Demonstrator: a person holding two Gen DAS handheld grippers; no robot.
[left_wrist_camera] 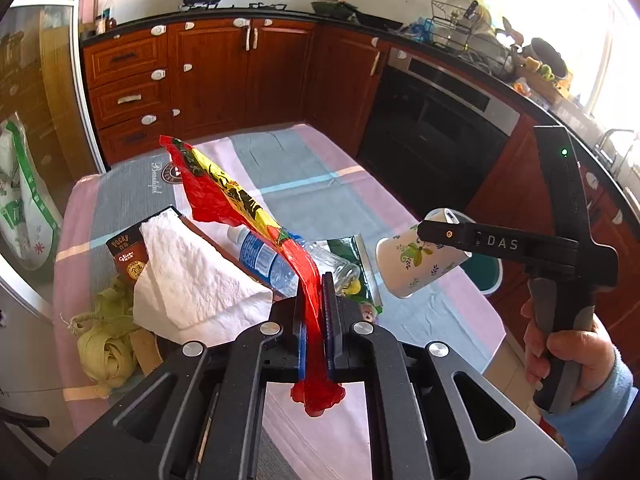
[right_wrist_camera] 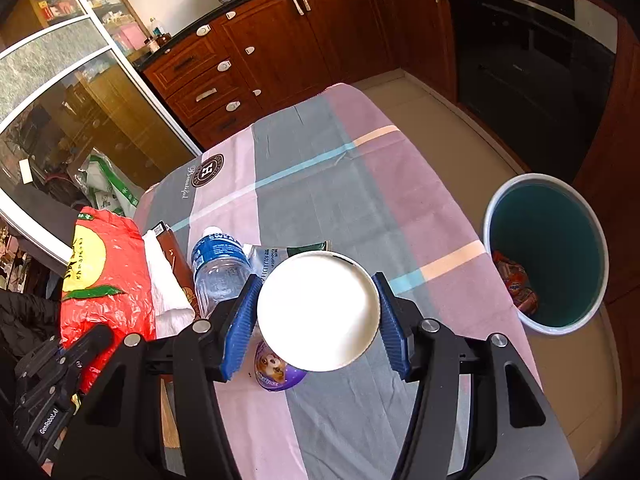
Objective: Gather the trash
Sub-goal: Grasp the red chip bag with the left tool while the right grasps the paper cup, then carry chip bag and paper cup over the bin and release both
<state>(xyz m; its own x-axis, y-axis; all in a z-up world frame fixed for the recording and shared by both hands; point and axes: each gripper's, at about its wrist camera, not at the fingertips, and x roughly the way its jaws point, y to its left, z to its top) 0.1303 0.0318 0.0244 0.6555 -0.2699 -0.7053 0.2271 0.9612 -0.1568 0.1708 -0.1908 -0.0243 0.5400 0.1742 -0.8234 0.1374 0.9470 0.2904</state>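
My left gripper (left_wrist_camera: 317, 312) is shut on a red and yellow plastic bag (left_wrist_camera: 232, 196), which hangs lifted above the table; the same bag (right_wrist_camera: 108, 276) shows at the left of the right wrist view. My right gripper (right_wrist_camera: 316, 312) is shut on a white paper cup (right_wrist_camera: 318, 312) with a floral print, seen from the side as the cup (left_wrist_camera: 420, 262) held off the table. A plastic water bottle (right_wrist_camera: 218, 268) with a blue label lies on the table. Beside it are a crumpled white paper towel (left_wrist_camera: 192, 276), a brown snack box (left_wrist_camera: 128, 256) and a green wrapper (left_wrist_camera: 348, 248).
A grey bin (right_wrist_camera: 546, 256) with a teal inside stands on the floor right of the table and holds a wrapper. A small purple lid (right_wrist_camera: 278, 370) lies under the cup. A bundle of yellow-green string (left_wrist_camera: 106, 336) sits at the table's left edge. Wooden cabinets and an oven stand behind.
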